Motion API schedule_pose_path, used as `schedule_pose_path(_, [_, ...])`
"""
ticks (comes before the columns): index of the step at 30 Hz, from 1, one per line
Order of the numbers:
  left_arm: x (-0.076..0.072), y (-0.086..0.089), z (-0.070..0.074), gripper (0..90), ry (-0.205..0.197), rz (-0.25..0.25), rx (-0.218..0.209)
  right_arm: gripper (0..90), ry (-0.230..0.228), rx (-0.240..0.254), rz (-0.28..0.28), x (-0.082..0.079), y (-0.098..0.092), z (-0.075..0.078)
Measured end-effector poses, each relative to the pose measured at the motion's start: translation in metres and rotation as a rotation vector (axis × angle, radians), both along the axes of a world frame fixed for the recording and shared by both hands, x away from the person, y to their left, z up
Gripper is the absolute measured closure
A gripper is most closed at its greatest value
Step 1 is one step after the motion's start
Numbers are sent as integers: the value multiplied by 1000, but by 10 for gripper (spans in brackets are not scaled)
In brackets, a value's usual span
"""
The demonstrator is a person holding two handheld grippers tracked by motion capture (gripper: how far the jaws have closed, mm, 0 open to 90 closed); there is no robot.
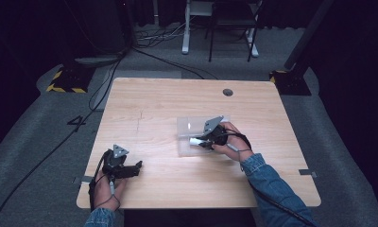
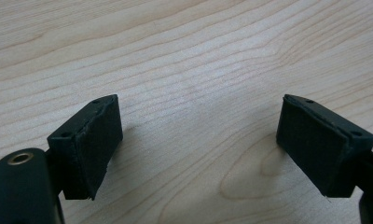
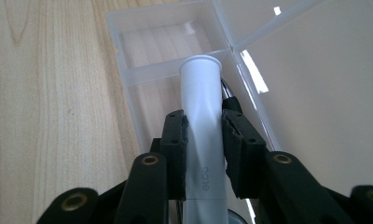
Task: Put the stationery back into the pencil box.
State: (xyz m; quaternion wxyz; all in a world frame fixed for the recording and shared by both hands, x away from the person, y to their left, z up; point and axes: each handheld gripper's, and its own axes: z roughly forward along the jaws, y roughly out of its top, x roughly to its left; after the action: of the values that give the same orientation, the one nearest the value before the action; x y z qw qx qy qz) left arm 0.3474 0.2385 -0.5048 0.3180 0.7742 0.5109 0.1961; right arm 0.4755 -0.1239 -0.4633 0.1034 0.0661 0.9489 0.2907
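From above, the pale wooden table (image 1: pixel 144 101) carries a shallow clear plastic compartment box (image 1: pixel 189 125) right of centre. The right gripper (image 1: pixel 200 141) is over that box's near edge with a white plastic tube (image 1: pixel 195 140) clamped in it; the tube lies almost level, its free end pointing towards the table's left side. The left gripper (image 1: pixel 138 165) sits well apart near the front left corner, so the right hand is plainly the one at the box.

In the left gripper view, its jaws stand wide apart with nothing but bare wood grain between them.

In the right gripper view, the black pads (image 3: pixel 176 140) press on both sides of the tube (image 3: pixel 202 107), whose long axis runs straight ahead along the jaws. Its flared open mouth points away from the hand and hangs just above a divider wall (image 3: pixel 152 74) of the box, with a long narrow compartment directly beneath. I'd judge the tube needs only lowering, lengthwise, into that slot.
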Motion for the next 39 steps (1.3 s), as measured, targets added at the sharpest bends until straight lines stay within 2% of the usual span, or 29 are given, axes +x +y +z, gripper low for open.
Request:
schedule_pose_path(5, [0,0,0,146,0,-1,-1,662,-43,-6,-14,1,-2,2])
schedule_pose_path(17, [0,0,0,146,0,-1,-1,654,-84,-11,-35,4,-11,6])
schedule_pose_path(20, [0,0,0,146,0,-1,-1,653,-82,-13,-36,4,-12,6])
schedule_pose_path(25, [0,0,0,146,0,0,-1,634,-64,27,-22,1,-5,5])
schedule_pose_path(32, [0,0,0,146,0,-1,-1,510,-53,83,-7,-2,10,-2])
schedule_pose_path(36, [0,0,0,146,0,0,-1,463,7,158,-24,-2,16,-6])
schedule_pose_path(39, [0,0,0,146,0,0,-1,417,31,196,-41,0,17,-9])
